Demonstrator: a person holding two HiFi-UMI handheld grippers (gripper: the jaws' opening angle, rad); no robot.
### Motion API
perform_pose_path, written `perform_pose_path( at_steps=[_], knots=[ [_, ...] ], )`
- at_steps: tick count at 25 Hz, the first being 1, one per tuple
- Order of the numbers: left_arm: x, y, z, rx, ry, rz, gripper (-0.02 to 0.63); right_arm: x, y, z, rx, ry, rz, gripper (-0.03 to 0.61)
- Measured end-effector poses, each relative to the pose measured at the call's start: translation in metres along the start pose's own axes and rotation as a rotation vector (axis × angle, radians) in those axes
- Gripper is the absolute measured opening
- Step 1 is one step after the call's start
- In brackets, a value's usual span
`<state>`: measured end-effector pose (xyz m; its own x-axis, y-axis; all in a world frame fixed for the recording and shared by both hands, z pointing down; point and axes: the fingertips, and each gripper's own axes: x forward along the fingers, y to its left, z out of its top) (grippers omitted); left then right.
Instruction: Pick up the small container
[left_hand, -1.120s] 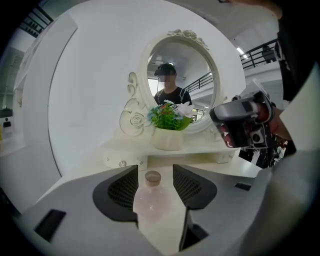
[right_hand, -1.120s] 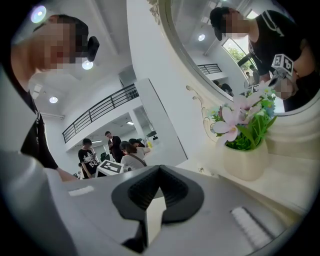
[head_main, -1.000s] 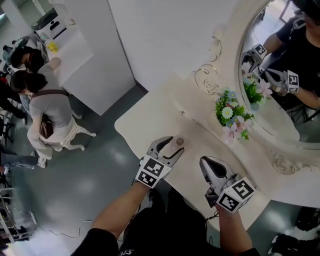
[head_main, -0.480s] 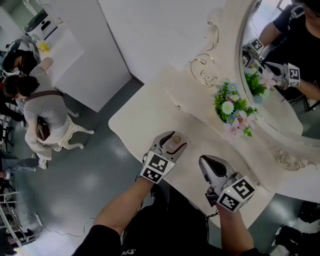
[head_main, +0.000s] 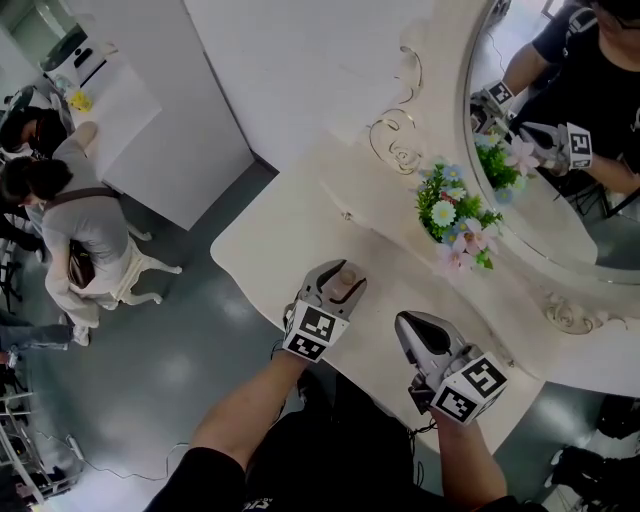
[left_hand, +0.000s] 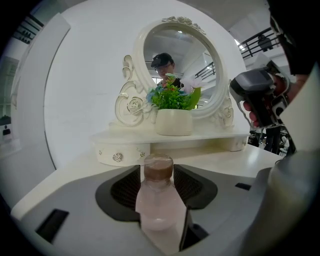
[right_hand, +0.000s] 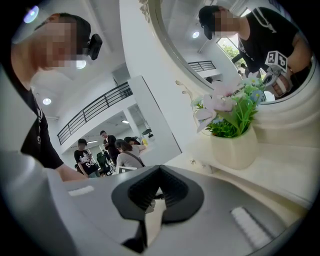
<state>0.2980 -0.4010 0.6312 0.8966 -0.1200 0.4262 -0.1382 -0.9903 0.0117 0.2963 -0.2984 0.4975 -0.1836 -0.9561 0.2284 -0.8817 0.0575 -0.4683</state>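
Note:
The small container is a pale pink bottle with a brown cap, standing on the cream dressing table near its front edge. My left gripper reaches round it, one jaw on each side, and the jaws are closing; the pads still stand a little off the cap. In the left gripper view the bottle fills the gap between the jaws. My right gripper hovers over the table to the right, shut and empty, its pads meeting at the tips.
A pot of artificial flowers stands on the raised shelf before the oval mirror. The table's curved edge drops to a grey floor. People stand by a white counter far left.
The left gripper has slid forward, so the bottle that stood at its jaw tips now sits deeper between the jaws. The right gripper has barely moved.

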Motion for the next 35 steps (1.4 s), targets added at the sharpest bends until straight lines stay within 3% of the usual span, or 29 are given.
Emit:
perform_pose_path(
  at_steps=[9, 16, 25, 35],
  knots=[
    [-0.004, -0.001, 0.004, -0.008, 0.025, -0.007, 0.157, -0.007, 0.010, 0.002, -0.012, 0.005, 0.001, 0.011],
    [-0.026, 0.005, 0.010, -0.057, 0.023, 0.025, 0.149, -0.008, 0.019, 0.006, -0.031, 0.002, 0.005, 0.011],
    [-0.071, 0.012, 0.053, -0.008, -0.024, 0.053, 0.147, -0.011, 0.043, 0.023, -0.058, -0.049, 0.009, 0.011],
    [-0.144, 0.018, 0.098, 0.014, -0.080, 0.080, 0.146, -0.017, 0.090, 0.054, -0.160, -0.123, 0.002, 0.009]
  ],
)
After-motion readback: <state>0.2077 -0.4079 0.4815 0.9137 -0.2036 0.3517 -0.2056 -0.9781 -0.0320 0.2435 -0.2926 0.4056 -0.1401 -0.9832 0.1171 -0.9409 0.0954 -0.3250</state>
